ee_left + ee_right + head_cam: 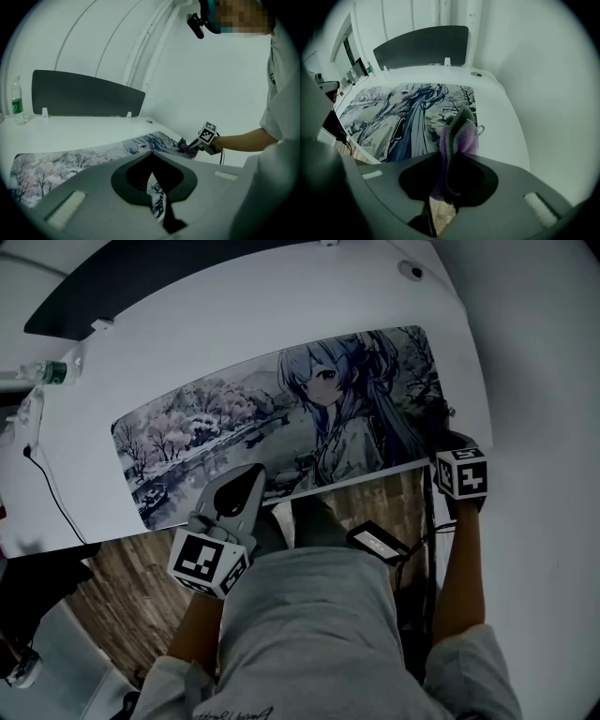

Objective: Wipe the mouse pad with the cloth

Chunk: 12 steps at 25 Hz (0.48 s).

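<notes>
A long mouse pad (234, 423) printed with a drawn girl and a snowy scene lies across the white desk (281, 306). My right gripper (449, 441) sits at the pad's right near corner, shut on a folded purple and grey cloth (459, 133). The cloth's free end hangs over the pad's right edge (464, 101). My left gripper (253, 472) rests over the pad's near edge at the middle, jaws shut with nothing between them (150, 154). The left gripper view shows the right gripper (193, 146) and the cloth (187, 149) across the pad (56, 166).
A water bottle (42, 373) stands at the desk's far left, beside a thin black cable (47, 486). A dark panel (422, 47) runs along the desk's back edge, near a round grommet (476, 74). Wooden floor (112, 587) and a black device (377, 542) lie below the desk's near edge.
</notes>
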{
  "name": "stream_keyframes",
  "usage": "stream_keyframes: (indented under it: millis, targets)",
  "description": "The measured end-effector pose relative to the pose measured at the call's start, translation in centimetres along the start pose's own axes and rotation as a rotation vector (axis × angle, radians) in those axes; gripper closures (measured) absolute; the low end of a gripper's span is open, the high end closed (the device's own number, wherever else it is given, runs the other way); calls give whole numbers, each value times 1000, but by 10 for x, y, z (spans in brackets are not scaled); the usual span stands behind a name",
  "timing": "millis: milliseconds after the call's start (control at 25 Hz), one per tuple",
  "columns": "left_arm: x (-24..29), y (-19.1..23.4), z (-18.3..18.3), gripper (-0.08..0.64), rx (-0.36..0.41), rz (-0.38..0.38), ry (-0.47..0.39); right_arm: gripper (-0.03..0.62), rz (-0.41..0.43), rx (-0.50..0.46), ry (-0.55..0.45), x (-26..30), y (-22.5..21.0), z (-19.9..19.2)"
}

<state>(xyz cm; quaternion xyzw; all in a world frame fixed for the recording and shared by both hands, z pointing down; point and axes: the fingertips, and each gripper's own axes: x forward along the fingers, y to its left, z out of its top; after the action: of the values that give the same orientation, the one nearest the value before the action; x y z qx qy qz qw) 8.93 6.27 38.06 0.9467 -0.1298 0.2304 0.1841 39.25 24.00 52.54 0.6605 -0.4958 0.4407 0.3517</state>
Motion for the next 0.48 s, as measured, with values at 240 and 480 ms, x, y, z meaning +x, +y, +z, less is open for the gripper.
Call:
stream_keyframes:
  millis: [240,480]
  targets:
    - [-30,29,-11,541,-9,21,-3,499,5,5,11,2,32,6]
    - [-53,51,-10,541,-10,26,-16,499,14,-20,27,3,72,13]
